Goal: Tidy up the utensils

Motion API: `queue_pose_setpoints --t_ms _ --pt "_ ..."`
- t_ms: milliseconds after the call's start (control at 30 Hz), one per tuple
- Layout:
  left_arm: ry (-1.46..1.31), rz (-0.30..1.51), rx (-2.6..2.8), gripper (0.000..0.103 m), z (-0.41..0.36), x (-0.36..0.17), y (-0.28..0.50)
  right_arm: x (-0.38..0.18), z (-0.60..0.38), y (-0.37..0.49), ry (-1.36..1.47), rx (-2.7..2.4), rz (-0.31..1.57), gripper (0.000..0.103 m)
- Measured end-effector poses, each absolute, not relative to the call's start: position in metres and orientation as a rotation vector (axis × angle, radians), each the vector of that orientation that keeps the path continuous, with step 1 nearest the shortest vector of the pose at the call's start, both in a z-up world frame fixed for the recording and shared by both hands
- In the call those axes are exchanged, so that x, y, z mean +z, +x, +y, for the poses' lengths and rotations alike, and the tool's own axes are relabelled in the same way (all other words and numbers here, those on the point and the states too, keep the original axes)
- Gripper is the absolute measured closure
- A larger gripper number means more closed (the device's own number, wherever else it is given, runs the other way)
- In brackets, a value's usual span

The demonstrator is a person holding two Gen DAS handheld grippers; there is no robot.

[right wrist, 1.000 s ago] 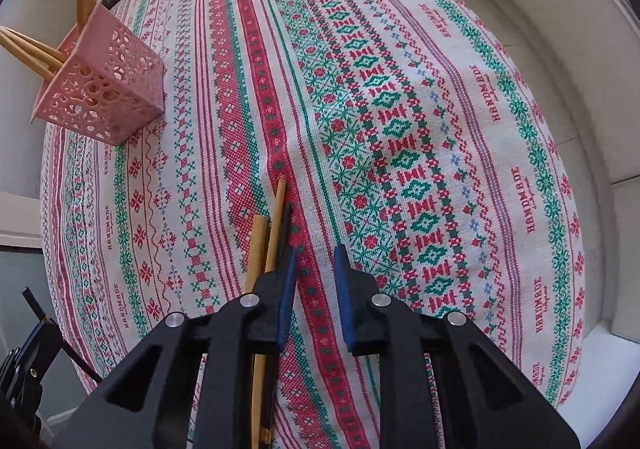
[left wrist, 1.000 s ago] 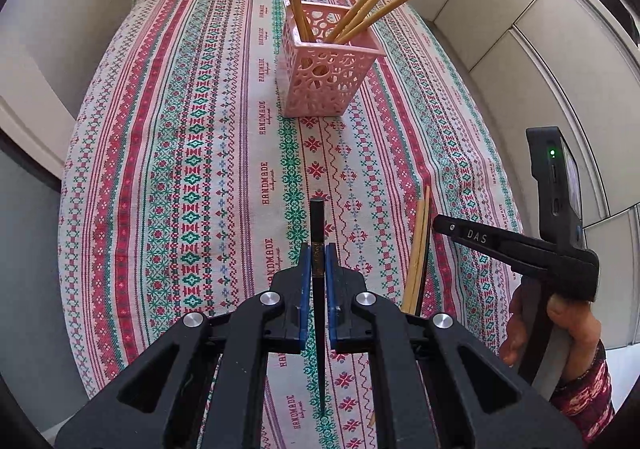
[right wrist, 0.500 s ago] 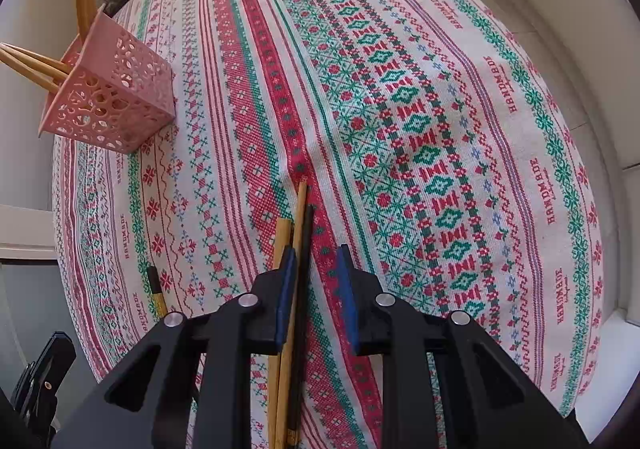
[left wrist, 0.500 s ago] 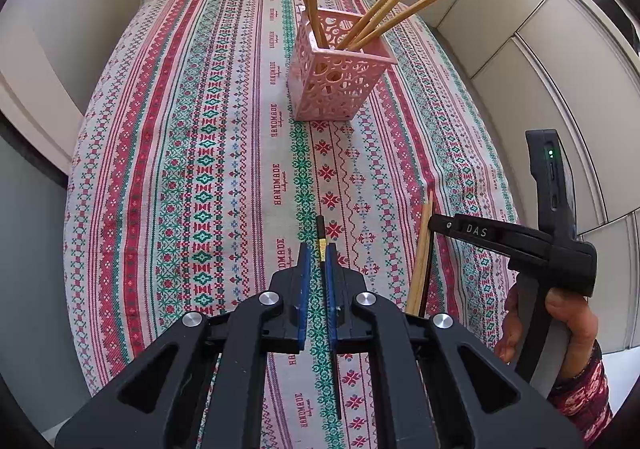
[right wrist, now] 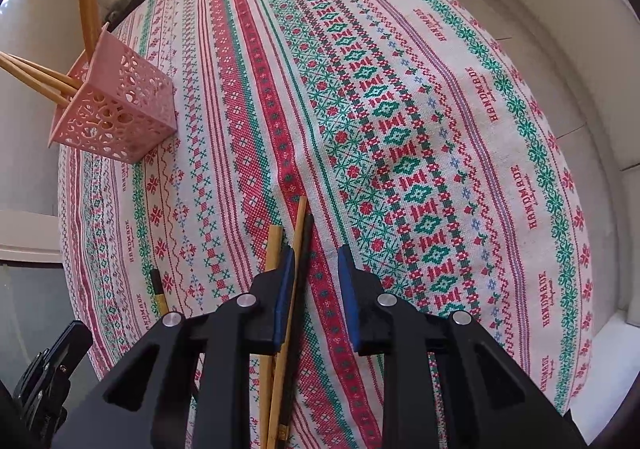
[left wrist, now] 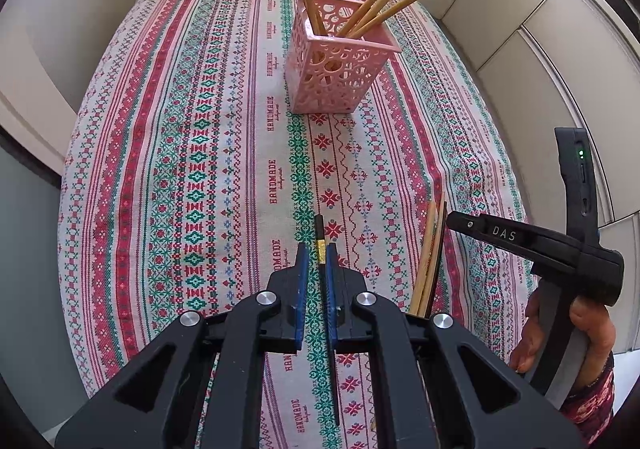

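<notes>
Left tool point(left wrist: 316, 261) pinched shut on a black chopstick point(left wrist: 325, 291) with a gold band, tip poking out ahead, tail running back under the frame. Right tool point(right wrist: 316, 261) parted a little, gripping nothing; loose chopsticks point(right wrist: 294, 269) lying on the cloth, one tan and one black between the pads, another tan one outside the left pad. Left view only: right tool's handle in a hand point(left wrist: 560, 333), patterned sleeve cut off at the edge. Pink holder point(left wrist: 340, 65) standing far up the bench point(left wrist: 192, 153), tan chopsticks leaning inside, tops cropped. Near ends of the loose chopsticks hidden behind the tool bodies.
</notes>
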State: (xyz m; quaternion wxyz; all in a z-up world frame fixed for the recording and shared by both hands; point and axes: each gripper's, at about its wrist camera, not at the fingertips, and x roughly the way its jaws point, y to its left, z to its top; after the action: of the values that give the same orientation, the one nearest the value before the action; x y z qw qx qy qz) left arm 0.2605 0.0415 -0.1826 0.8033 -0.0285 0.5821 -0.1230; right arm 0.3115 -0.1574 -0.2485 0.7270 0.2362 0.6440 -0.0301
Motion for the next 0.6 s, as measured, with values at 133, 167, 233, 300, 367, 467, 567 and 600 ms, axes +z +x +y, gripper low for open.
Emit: queue_pose_setpoints --t_ms 133,167,233,300,367,467,567,600 --pt "-0.065 1.247 -0.258 0.096 0.045 -0.184 0.260 -0.257 -0.147 0.317 0.514 -0.075 1.431 0.079" --pt "-0.066 1.247 -0.256 0.096 0.046 -0.184 0.259 -0.258 -0.149 0.321 0.506 -0.076 1.431 0.079" --pt "-0.066 1.248 -0.248 0.094 0.048 -0.185 0.259 -0.257 -0.145 0.323 0.479 -0.089 1.425 0.080" --pt "-0.063 1.258 -0.242 0.093 0.049 -0.188 0.261 -0.256 -0.137 0.327 0.430 -0.102 1.417 0.078" --pt "-0.057 1.279 -0.237 0.091 0.046 -0.195 0.264 -0.256 -0.127 0.331 0.359 -0.112 1.404 0.076" --pt "-0.046 1.339 -0.214 0.089 0.040 -0.214 0.273 -0.257 -0.116 0.333 0.255 -0.079 1.407 0.083" --pt "-0.050 1.380 -0.202 0.081 0.036 -0.227 0.280 -0.258 -0.126 0.326 0.250 -0.025 1.433 0.095" --pt "-0.048 1.390 -0.194 0.080 0.035 -0.231 0.282 -0.259 -0.132 0.326 0.269 -0.013 1.449 0.095"
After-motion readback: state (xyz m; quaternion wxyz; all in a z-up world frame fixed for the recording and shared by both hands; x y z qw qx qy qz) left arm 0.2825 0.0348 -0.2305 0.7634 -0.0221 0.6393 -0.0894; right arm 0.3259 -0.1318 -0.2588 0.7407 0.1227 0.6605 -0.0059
